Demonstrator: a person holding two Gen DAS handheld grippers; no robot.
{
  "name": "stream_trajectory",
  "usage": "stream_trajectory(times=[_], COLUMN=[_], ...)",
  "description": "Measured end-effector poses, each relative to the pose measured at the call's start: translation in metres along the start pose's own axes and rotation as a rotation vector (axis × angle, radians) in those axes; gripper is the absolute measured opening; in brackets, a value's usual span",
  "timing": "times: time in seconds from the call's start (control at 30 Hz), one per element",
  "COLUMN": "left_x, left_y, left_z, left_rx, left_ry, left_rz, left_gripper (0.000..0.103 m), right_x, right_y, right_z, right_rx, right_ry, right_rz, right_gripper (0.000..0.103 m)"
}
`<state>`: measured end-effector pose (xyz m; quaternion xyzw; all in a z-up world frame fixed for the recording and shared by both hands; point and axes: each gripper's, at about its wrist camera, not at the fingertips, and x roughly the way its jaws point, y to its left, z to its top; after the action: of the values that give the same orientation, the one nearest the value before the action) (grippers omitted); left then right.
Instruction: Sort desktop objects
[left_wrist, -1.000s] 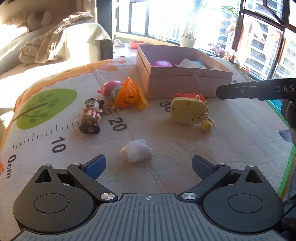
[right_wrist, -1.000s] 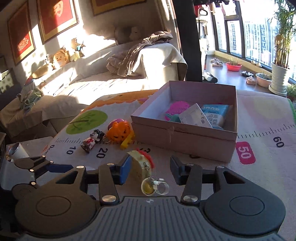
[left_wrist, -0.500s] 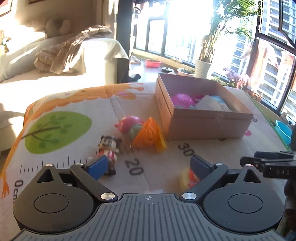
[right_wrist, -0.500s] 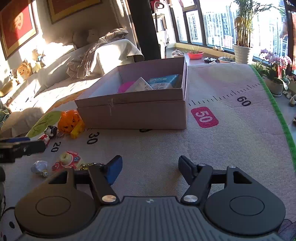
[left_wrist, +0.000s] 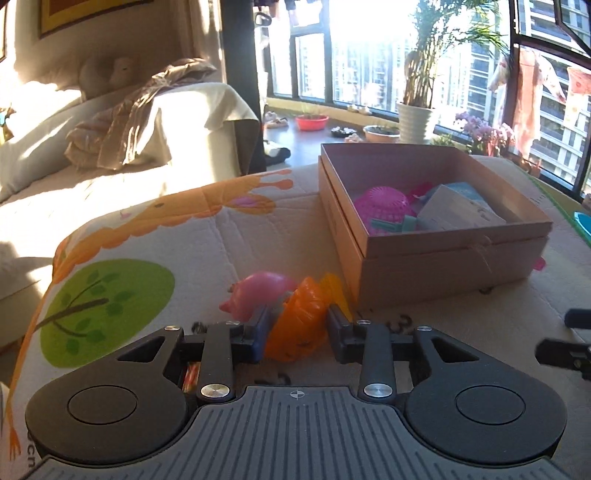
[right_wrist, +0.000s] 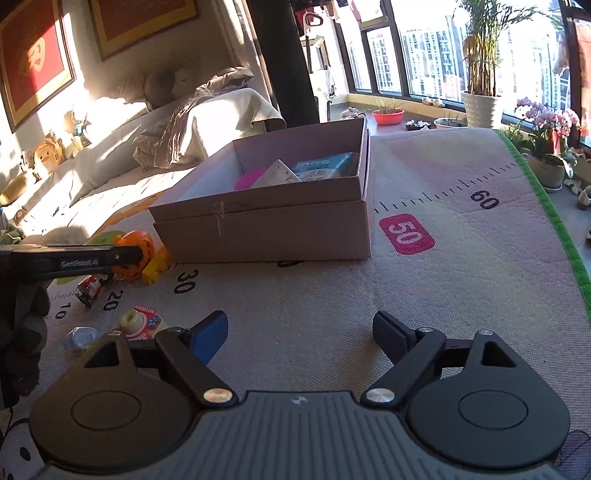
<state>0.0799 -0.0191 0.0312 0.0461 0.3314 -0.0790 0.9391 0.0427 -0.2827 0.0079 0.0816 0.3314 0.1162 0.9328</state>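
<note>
At lower centre, the orange pumpkin (left_wrist: 301, 325) is clenched between the left gripper (left_wrist: 295, 330) fingers, just left of the box (left_wrist: 436, 266). The right gripper (right_wrist: 299, 334) is held spread, grasping nothing.

Orange pumpkin toy (left_wrist: 301, 325), faint carved-face lines, between black left-gripper fingers (left_wrist: 295, 330). Pink pig-like toy (left_wrist: 258, 295) just ahead-left. Yellow piece (left_wrist: 336, 291) ahead-right. Pale pink-tan cardboard box (left_wrist: 443, 254) ahead-right; magenta mesh ball (left_wrist: 384, 206), light-blue packet (left_wrist: 469, 190) inside. Cream mat (left_wrist: 184, 240), orange giraffe, green tree, black ruler marks. Near right gripper (right_wrist: 299, 334), one blue pad (right_wrist: 208, 336); pink "50" patch (right_wrist: 406, 232) ahead.
</note>
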Motion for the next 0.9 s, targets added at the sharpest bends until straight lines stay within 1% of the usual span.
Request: stream_trajectory(times=[0.13,0.2,0.23,0.3,0.33,0.4,0.47,0.5,0.57,0.67,0.77,0.83,0.9], left_x=[-0.038,-0.053,-0.057,-0.062,-0.063,-0.063,-0.064,-0.066,-0.071,-0.074,-0.070,-0.064,-0.058], left_y=[0.002,0.003,0.005,0.008,0.010,0.014,0.019,0.020,0.023,0.022,0.017,0.013,0.007], left_z=[-0.030,-0.043,-0.048,-0.055,-0.057,-0.059,-0.060,-0.062,-0.065,-0.069,-0.071,-0.071,-0.070], left_rx=[0.013,0.027,0.033,0.046,0.049,0.052,0.042,0.036,0.027,0.021,0.002,-0.005,0.000], left_ry=[0.020,0.029,0.034,0.045,0.048,0.056,0.064,0.066,0.066,0.069,0.083,0.102,0.101], left_rz=[-0.123,-0.152,-0.145,-0.107,-0.087,-0.054,-0.044,-0.054,-0.087,-0.098,-0.114,-0.118,-0.107], left_gripper=[0.038,0.039,0.040,0.052,0.060,0.062,0.063,0.064,0.071,0.072,0.072,0.071,0.070], right_x=[0.001,0.000,-0.002,-0.004,-0.004,-0.003,0.000,0.004,0.010,0.023,0.020,0.015,0.009], right_y=[0.004,0.010,0.014,0.025,0.031,0.050,0.073,0.086,0.105,0.119,0.109,0.095,0.077], right_z=[0.000,0.001,0.001,0.003,0.004,0.007,0.008,0.007,0.003,0.000,0.003,0.003,0.003], right_rx=[-0.020,-0.053,-0.073,-0.103,-0.120,-0.182,-0.276,-0.331,-0.410,-0.449,-0.416,-0.394,-0.365], right_ry=[0.007,0.008,0.005,0.008,0.013,0.020,0.038,0.050,0.065,0.107,0.099,0.092,0.088], right_rz=[-0.007,-0.003,0.002,0.047,0.083,0.144,0.192,0.215,0.243,0.215,0.170,0.126,0.092], right_gripper=[0.088,0.088,0.088,0.088,0.088,0.088,0.088,0.087,0.084,0.058,0.058,0.058,0.058])
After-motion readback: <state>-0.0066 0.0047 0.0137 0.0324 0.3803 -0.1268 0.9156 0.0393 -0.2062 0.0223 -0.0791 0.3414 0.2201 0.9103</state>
